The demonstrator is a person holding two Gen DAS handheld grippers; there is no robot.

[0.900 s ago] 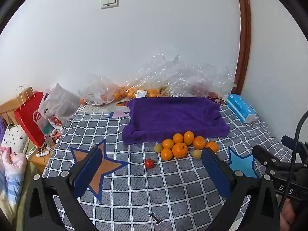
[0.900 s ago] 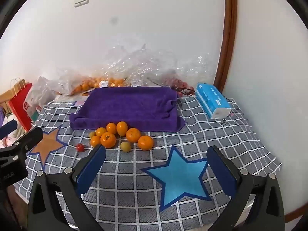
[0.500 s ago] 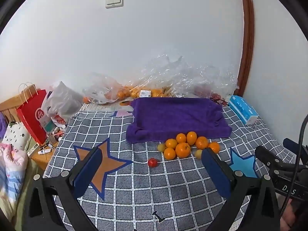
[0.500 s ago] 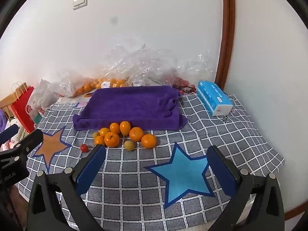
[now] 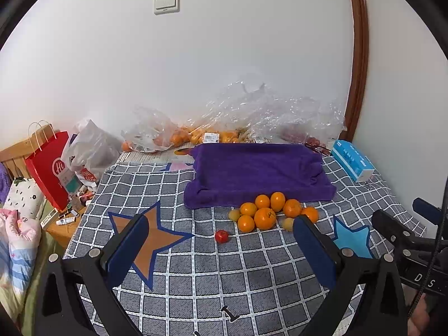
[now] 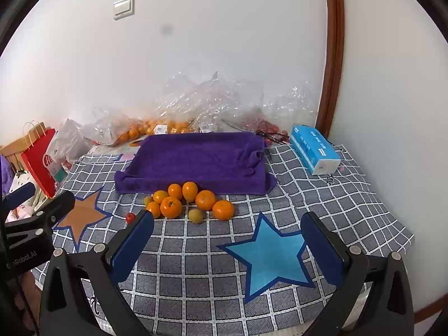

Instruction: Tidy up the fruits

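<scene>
Left cam: left gripper (image 5: 221,247) hangs wide open and empty over the checked cloth (image 5: 196,277). The oranges (image 5: 264,218) sit bunched right at the front edge of the purple towel (image 5: 257,168), with one small red fruit (image 5: 221,236) strayed off alone, probably the easiest first grab.

Right cam: right gripper (image 6: 228,239) is spread too, nothing in it, above the blue star (image 6: 268,254). Pile's near its left finger, none on the towel yet.
</scene>
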